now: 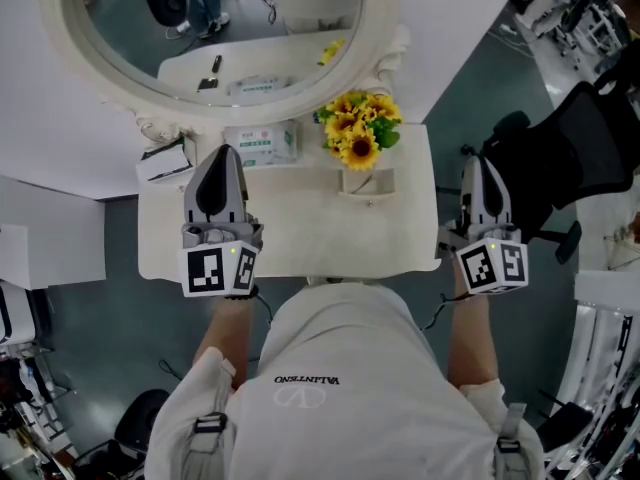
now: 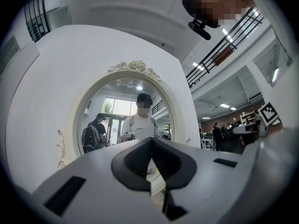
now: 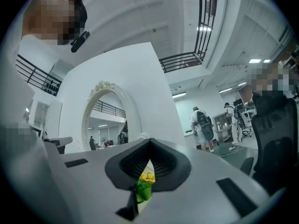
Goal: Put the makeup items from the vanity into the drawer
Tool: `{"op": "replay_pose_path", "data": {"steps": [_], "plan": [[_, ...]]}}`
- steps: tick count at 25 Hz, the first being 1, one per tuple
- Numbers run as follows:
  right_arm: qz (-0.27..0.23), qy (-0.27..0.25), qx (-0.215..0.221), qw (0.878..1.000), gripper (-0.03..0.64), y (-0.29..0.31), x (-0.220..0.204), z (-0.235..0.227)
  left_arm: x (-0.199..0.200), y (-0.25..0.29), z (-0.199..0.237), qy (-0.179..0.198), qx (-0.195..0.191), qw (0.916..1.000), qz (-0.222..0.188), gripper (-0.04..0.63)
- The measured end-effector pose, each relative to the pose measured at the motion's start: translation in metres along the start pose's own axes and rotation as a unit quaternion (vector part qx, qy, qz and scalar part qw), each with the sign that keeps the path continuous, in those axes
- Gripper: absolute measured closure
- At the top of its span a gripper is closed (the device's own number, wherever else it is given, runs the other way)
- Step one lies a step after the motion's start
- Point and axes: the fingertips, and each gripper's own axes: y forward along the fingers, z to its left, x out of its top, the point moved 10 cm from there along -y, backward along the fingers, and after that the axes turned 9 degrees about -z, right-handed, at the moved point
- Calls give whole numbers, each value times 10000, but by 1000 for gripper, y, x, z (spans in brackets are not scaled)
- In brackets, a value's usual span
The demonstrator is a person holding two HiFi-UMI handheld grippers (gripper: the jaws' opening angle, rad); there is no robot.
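A white vanity point(image 1: 300, 228) stands below me under an oval mirror point(image 1: 120, 58). On it, near the mirror, lie a white pack with green print point(image 1: 262, 146) and a small black-and-white item point(image 1: 165, 161) at the left edge. My left gripper point(image 1: 222, 154) hovers over the vanity's left part, its jaws shut and empty; in the left gripper view point(image 2: 150, 143) they point at the mirror. My right gripper point(image 1: 479, 165) hangs just past the vanity's right edge, its tips also together with nothing between them point(image 3: 149, 143). No drawer shows; my body hides the vanity's front.
Yellow sunflowers point(image 1: 360, 128) in a white holder stand at the vanity's back right. A black office chair point(image 1: 590, 158) is close to the right gripper. White furniture point(image 1: 50, 238) stands at the left. Several people stand in the room behind point(image 3: 203, 125).
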Motion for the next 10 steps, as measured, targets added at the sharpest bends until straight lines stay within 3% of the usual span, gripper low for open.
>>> {"op": "replay_pose_path", "data": {"steps": [10], "plan": [[-10, 41, -65, 10000, 607, -3, -2, 4, -3, -4, 4, -27, -23, 10000, 55, 594]]}}
